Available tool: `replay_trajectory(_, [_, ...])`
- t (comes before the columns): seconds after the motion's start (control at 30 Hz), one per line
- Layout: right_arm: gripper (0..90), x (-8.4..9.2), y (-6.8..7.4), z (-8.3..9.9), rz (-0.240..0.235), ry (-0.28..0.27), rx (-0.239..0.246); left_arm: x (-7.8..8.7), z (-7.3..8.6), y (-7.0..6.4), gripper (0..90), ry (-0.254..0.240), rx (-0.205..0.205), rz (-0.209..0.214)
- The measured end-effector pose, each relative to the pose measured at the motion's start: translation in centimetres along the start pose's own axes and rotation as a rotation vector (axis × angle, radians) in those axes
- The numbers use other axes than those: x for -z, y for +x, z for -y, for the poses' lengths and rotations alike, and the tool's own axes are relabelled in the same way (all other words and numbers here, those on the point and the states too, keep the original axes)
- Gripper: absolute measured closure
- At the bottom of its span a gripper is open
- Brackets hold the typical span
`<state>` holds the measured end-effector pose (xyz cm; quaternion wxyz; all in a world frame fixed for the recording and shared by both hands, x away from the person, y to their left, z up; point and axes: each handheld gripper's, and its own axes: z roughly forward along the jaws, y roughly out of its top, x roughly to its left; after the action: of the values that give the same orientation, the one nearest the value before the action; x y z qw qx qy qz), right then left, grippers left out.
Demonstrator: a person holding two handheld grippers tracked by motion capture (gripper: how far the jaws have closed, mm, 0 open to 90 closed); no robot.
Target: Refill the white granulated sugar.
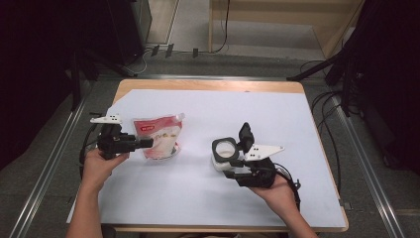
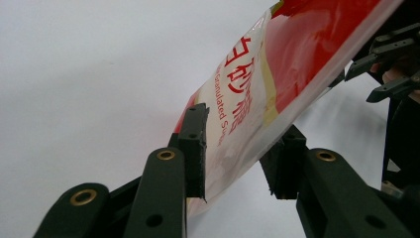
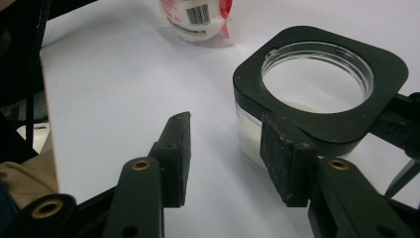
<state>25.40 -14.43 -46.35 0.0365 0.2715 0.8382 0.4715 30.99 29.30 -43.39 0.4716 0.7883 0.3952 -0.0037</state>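
Your left gripper [image 1: 146, 143] sits at the left of the bench [image 1: 198, 198], pointing right into the sugar bag [image 1: 159, 134]; in the left gripper view the bag [image 2: 257, 94] runs slantwise between the two black jaws, its white and red printed face touching the left pad [image 2: 197, 148], while a sliver of white bench shows between its clear edge and the right pad [image 2: 285, 163]; so the jaws stand partly open around the bag without pinching it, and whether the bag leans on that left pad I cannot tell. The bag stands on the white sheet left of centre, its sealed top tilted up toward the far side; your left hand [image 1: 101, 166] grips the tool from below.

Your right gripper [image 1: 237, 148] lies right of centre, well apart from the bag, alongside the clear jar with the black square collar [image 1: 225, 148]; in the right gripper view the jar [image 3: 322, 94] stands upright and open-topped, with a white powder low inside it; the right pad [image 3: 285, 158] lies against the jar's near corner, while the left pad [image 3: 178, 158] stands clear of it over bare bench; the jaws are about half open and hold nothing. Farther off in that view, the barcoded bottom of the bag [image 3: 198, 20] rests on the bench. Your right hand [image 1: 277, 191] holds the tool from the near edge.
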Motion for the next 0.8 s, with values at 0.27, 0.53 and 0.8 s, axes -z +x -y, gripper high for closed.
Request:
replay_trajectory(0.27, [55.7, 0.0, -0.1, -0.1, 0.001, -0.005, 0.007, 0.2, 0.2, -0.1, 58.4, -0.005, 0.011, -0.02])
replay_trajectory(0.53, [55.7, 0.2, -0.3, -0.2, 0.003, -0.011, 0.001, 1.1, 0.3, -0.4, 52.7, -0.019, -0.015, -0.05])
replay_trajectory(0.8, [55.8, 0.6, -0.6, -0.2, 0.012, -0.018, -0.009, 2.7, 0.4, -0.5, 50.7, -0.007, -0.004, -0.066])
